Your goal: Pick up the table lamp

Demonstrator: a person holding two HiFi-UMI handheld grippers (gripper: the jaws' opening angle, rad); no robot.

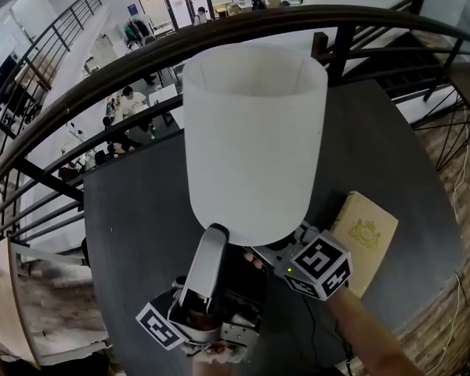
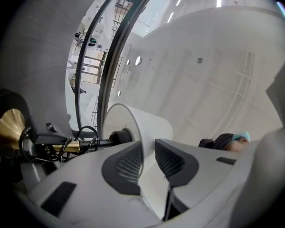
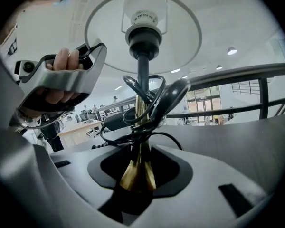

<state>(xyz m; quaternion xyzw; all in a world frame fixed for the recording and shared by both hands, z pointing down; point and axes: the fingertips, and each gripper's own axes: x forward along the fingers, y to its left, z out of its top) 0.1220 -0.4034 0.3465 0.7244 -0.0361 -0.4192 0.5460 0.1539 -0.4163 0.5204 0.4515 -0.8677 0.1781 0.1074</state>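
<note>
The table lamp has a white drum shade [image 1: 254,139], a brass stem [image 3: 137,175] and a black cord [image 3: 154,103] wound round the stem. It hangs above the dark table [image 1: 141,210]. My left gripper [image 1: 214,241] reaches up at the shade's lower rim. In the left gripper view the shade's thin wall [image 2: 149,125] runs between the pads of this gripper [image 2: 148,158], which is shut on it. My right gripper [image 3: 141,164] is shut on the flared brass foot of the stem, under the bulb socket [image 3: 143,30]. In the head view the shade hides its jaws and only its marker cube [image 1: 319,266] shows.
A cream book [image 1: 366,237] lies on the table just right of the lamp. A dark curved railing [image 1: 102,84] bounds the table's far side, with an open hall and people far below. Wooden flooring [image 1: 454,171] borders the table's right side.
</note>
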